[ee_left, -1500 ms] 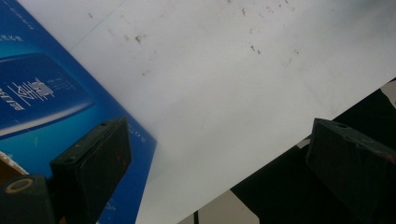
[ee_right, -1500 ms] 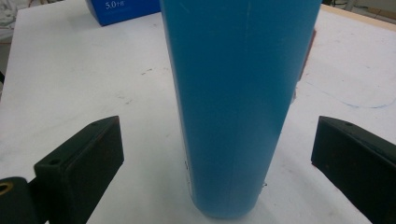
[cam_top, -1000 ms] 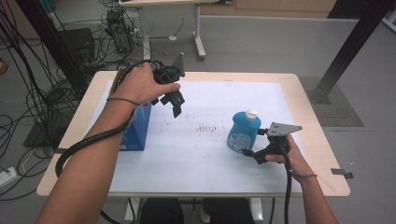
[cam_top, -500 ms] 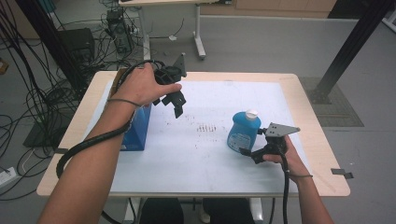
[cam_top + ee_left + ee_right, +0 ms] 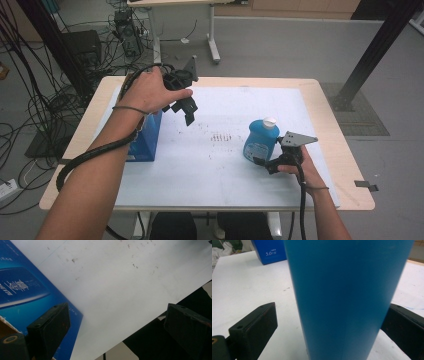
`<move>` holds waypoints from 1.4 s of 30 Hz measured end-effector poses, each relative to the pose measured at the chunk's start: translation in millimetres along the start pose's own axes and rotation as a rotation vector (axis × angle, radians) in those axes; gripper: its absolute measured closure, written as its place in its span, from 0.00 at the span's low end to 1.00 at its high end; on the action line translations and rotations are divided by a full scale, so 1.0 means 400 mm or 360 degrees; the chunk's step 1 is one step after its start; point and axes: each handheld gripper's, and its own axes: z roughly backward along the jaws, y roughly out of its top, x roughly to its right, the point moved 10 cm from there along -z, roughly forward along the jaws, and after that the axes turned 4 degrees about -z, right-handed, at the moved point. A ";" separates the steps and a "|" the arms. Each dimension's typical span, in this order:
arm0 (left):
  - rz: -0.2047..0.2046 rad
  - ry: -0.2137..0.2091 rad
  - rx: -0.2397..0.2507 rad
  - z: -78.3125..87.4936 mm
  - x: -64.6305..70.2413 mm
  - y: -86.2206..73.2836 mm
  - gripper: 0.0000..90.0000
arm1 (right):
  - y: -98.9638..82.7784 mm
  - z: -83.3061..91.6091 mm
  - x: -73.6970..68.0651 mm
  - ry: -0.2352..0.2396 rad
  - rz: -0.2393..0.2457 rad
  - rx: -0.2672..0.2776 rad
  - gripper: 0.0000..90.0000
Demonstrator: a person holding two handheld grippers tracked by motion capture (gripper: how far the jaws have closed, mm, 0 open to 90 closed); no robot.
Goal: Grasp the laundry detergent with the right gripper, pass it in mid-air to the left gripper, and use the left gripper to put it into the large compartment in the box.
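A blue bottle [image 5: 260,141] with a white cap stands upright on the white sheet [image 5: 200,165], right of centre. My right gripper [image 5: 264,165] is at its near right side, low down. In the right gripper view the bottle [image 5: 347,297] stands between the open jaws of the right gripper [image 5: 329,322], with a gap to the left fingertip [image 5: 254,326]. A blue box [image 5: 145,136] stands at the table's left. My left gripper [image 5: 184,112] hovers open just right of the box top. In the left gripper view, that gripper [image 5: 117,330] holds nothing, with the box [image 5: 22,290] at its left.
The wooden table [image 5: 345,150] ends close to the right of the bottle, with a strip of black tape [image 5: 367,185] near that edge. Cables [image 5: 45,100] crowd the floor at the left. Another table's leg [image 5: 212,35] stands behind, and a black post [image 5: 375,55] at the back right.
My right gripper has edged a little left, closer around the bottle. The left hand and its gripper have stayed almost where they were above the box.
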 end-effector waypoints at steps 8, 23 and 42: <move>0.0015 -0.0004 0.0001 -0.004 -0.003 0.000 0.08 | -0.004 -0.010 -0.001 -0.0013 -0.0014 -0.0009 0.03; 0.0017 -0.0003 -0.0003 -0.002 -0.002 0.000 0.08 | -0.005 -0.015 0.001 -0.0044 -0.0009 0.0000 0.12; 0.0022 -0.0007 -0.0003 -0.006 -0.003 0.001 0.08 | -0.004 -0.019 -0.002 -0.0037 -0.0019 0.0004 0.27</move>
